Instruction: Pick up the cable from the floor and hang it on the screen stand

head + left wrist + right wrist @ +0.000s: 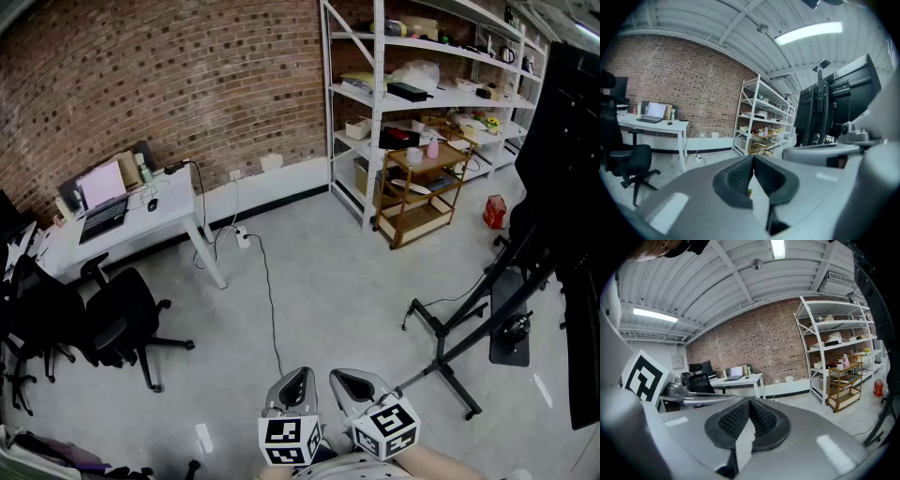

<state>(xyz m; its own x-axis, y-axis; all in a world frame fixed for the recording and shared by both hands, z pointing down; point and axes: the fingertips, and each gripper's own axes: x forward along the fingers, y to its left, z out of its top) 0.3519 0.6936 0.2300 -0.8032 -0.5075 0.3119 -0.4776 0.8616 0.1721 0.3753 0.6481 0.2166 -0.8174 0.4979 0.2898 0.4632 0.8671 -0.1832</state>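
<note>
A thin black cable [270, 302] lies on the grey floor. It runs from a white power strip [244, 237] by the desk toward me and ends just ahead of the grippers. The black screen stand [452, 346] spreads its legs on the floor at the right and carries a large dark screen [574, 178]. My left gripper [298, 382] and right gripper [351, 382] hover side by side at the bottom centre, above the cable's near end. Both are shut and hold nothing. The left gripper view shows its pads [740, 176] meeting, and the screen [834, 110] is to the right. The right gripper's pads [761, 417] also touch.
A white desk [122, 217] with a laptop stands at the left against the brick wall, with black office chairs [127, 314] in front. White shelving [427, 89] and a wooden cart [424, 192] stand at the back right. A red bag [494, 212] sits on the floor.
</note>
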